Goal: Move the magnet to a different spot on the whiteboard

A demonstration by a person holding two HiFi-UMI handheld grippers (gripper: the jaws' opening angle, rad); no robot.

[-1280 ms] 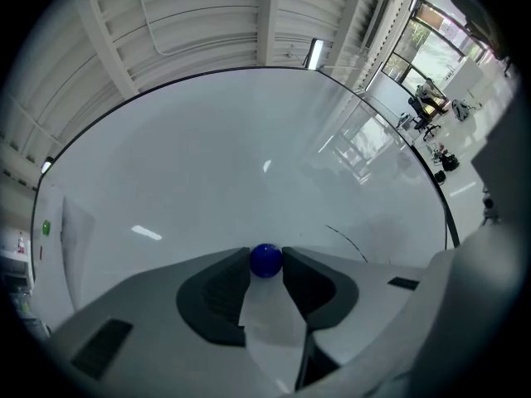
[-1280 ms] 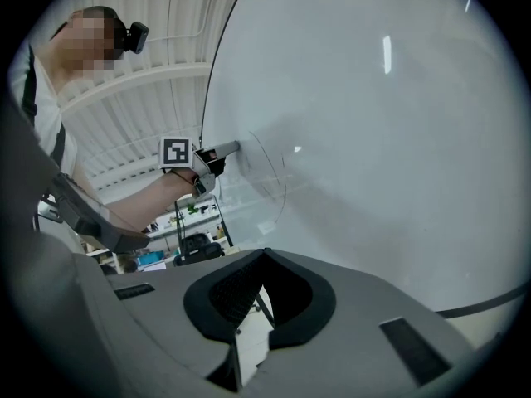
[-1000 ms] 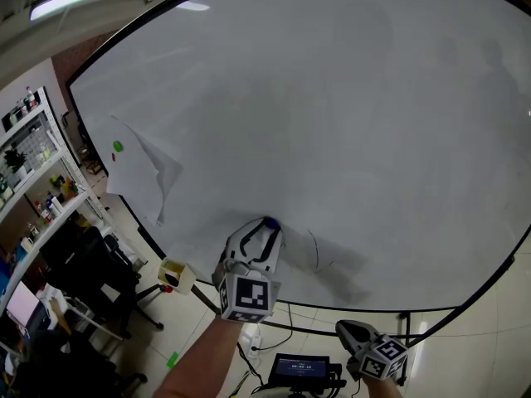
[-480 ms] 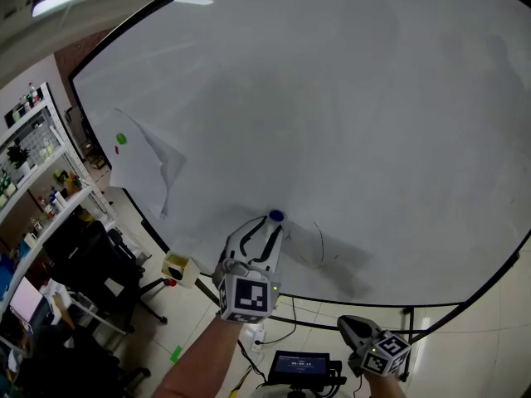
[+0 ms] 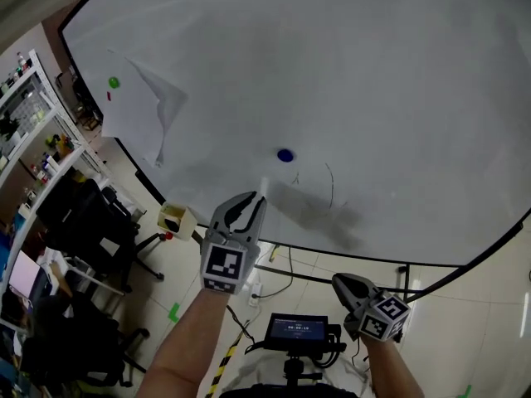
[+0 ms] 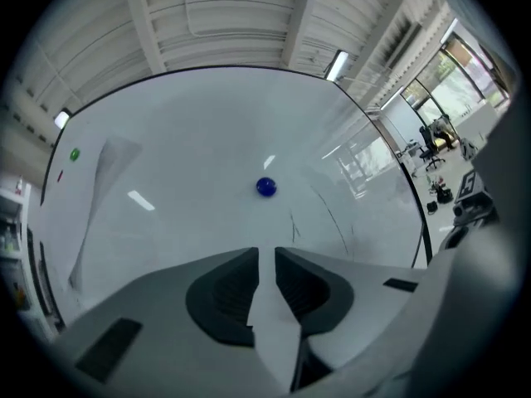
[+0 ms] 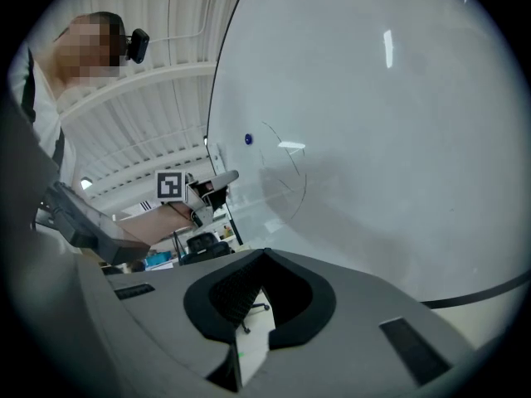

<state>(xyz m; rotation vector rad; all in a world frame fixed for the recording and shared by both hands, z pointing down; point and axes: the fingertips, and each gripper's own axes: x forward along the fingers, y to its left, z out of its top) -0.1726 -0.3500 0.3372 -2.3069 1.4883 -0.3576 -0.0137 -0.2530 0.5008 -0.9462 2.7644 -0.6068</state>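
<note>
Blue magnet [image 5: 285,155] sits on the whiteboard [image 5: 373,73], at 1 o'clock from the left gripper [image 5: 251,199] and clear of it. The left gripper jaws are closing: a narrow gap remains, with nothing between them. The right gripper [image 5: 340,282], at 5 o'clock below the board, has its jaws together and empty.

Ceiling lights [image 6: 336,65] are glaring off the whiteboard [image 6: 199,139]; my fisheye views are bending its edges, shadow softly crossing it.
</note>
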